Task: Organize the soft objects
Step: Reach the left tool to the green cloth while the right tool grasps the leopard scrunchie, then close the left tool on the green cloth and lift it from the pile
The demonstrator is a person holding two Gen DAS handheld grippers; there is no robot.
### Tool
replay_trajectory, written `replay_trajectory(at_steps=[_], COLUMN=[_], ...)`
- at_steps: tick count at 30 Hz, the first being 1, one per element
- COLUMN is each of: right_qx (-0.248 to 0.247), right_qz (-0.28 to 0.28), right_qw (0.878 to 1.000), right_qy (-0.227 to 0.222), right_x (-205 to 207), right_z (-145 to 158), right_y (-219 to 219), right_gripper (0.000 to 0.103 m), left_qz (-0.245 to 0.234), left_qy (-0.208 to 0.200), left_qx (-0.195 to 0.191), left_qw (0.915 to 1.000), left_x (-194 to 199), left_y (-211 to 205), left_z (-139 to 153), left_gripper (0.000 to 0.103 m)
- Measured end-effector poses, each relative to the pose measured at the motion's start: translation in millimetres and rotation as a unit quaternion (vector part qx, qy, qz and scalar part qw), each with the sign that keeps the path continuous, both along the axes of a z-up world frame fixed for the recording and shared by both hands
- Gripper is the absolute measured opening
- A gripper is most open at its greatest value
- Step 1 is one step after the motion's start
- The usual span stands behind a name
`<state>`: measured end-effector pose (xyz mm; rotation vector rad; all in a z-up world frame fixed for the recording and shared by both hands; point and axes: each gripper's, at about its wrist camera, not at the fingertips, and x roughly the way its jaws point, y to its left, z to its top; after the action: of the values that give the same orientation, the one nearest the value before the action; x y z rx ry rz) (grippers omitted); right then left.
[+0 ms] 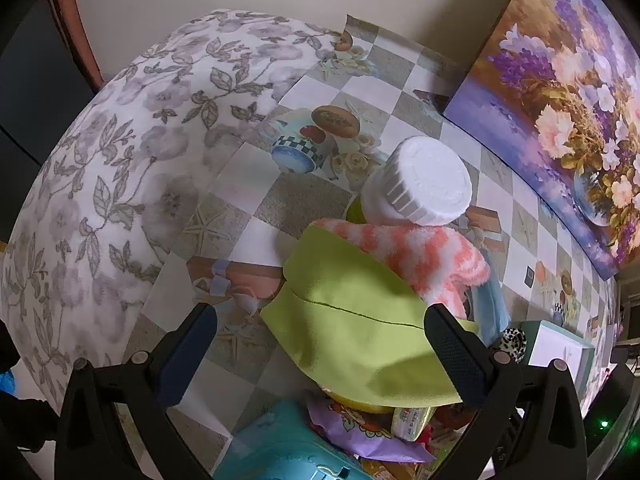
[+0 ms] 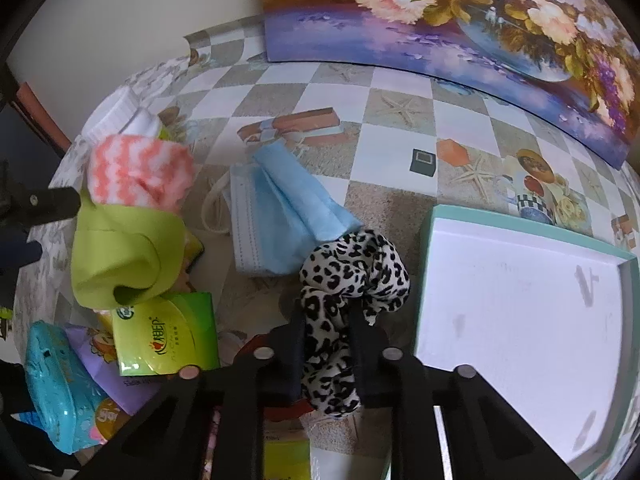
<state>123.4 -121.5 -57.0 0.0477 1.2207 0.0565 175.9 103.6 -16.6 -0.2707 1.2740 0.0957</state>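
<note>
The right gripper [image 2: 326,344] has its jaws pinched narrow on a black-and-white leopard-print fabric scrunchie [image 2: 352,276], the cloth bunched between the two black fingers with most of its ring bulging out ahead of them. It sits on the checked, picture-printed tablecloth [image 2: 396,80] just beside the left rim of the shallow white tray with a teal border [image 2: 430,280], which occupies the near right part of the table. A pale blue pleated face mask [image 2: 280,216] lies touching the scrunchie's far side.

The left gripper [image 1: 320,348] is spread wide and holds nothing, poised above a lime-green folded cloth [image 1: 352,320]. A fluffy coral-and-white striped sock [image 1: 420,252] lies against the cloth's far side, and a white ribbed-lid jar [image 1: 424,180] stands behind it.

The grip is the weak point. The pads catch only one fold of slippery, loose fabric, so the scrunchie may slide out when it is lifted towards the tray. Its far edge seems to overlap the mask, though the right wrist view is too distorted to be sure; if so, the mask could drag along. The tray's raised rim is close, and a low carry would snag the hanging loop on it.
</note>
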Motion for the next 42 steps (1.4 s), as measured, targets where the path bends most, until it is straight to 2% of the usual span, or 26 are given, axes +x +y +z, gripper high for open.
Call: replay_trajectory(at_steps=[11, 15, 20, 26, 34, 37, 40, 41, 42], right_qx=[0.031, 0.038, 0.043, 0.047, 0.053, 0.054, 0.056, 0.057, 0.057], right_qz=[-0.012, -0.023, -0.033, -0.049, -0.053, -0.055, -0.057, -0.058, -0.059], right_qw=[0.996, 0.994, 0.992, 0.99, 0.99, 0.99, 0.99, 0.99, 0.99], right_qy=[-0.077, -0.099, -0.116, -0.121, -0.116, -0.117, -0.115, -0.114, -0.113], right_x=[-6, -11, -18, -22, -24, -24, -24, -24, -24], right_z=[84, 110, 130, 138, 138, 138, 137, 136, 136], right_y=[-7, -13, -24, -37, -46, -46, -49, -50, -51], right_gripper=[0.017, 0.017, 0.017, 0.017, 0.017, 0.017, 0.017, 0.017, 0.017], left_qz=[-0.002, -0.023, -0.073, -0.148, -0.219, -0.233, -0.233, -0.233, -0.233], left_qy=[-0.014, -0.024, -0.028, -0.008, 0.0, 0.005, 0.001, -0.002, -0.003], left_qx=[0.002, -0.003, 0.019, 0.054, 0.13, 0.17, 0.201, 0.21, 0.218], left_qw=[0.9999, 0.9994, 0.9967, 0.9875, 0.967, 0.9573, 0.9515, 0.9496, 0.9477], left_x=[-2, -6, -13, -23, -35, -36, -34, -34, -34], left_y=[0, -11, -37, -75, -119, -129, -132, -133, -133], left_z=[11, 23, 32, 22, 7, -3, -9, -11, -12], left_gripper=[0.102, 0.102, 0.102, 0.102, 0.102, 0.102, 0.102, 0.1, 0.094])
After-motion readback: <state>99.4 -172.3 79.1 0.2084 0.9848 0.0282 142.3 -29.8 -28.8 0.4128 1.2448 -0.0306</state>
